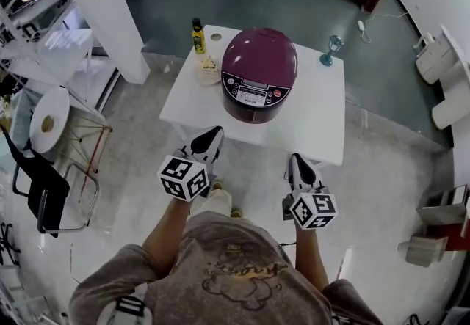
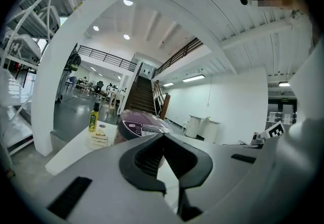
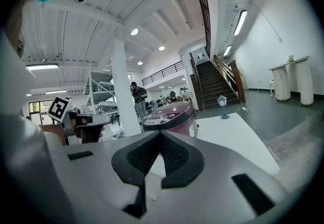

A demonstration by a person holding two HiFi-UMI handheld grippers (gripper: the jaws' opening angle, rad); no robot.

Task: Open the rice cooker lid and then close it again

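A purple rice cooker (image 1: 259,74) with its lid down stands mid-table on the white table (image 1: 316,114), its control panel facing me. Both grippers hang just short of the table's near edge, apart from the cooker. My left gripper (image 1: 213,133) is shut with nothing in it, pointing at the cooker's left side. My right gripper (image 1: 295,159) is also shut and empty, a little right of the cooker. Past the closed tips in the left gripper view (image 2: 163,136) the cooker (image 2: 139,126) sits slightly left. In the right gripper view (image 3: 160,133) the cooker (image 3: 169,116) is straight ahead.
A yellow bottle (image 1: 198,36), a small plate of food (image 1: 208,69) and a blue stemmed glass (image 1: 334,48) stand on the table behind the cooker. A white pillar (image 1: 103,8) rises at the left, with a black chair (image 1: 44,195) below it.
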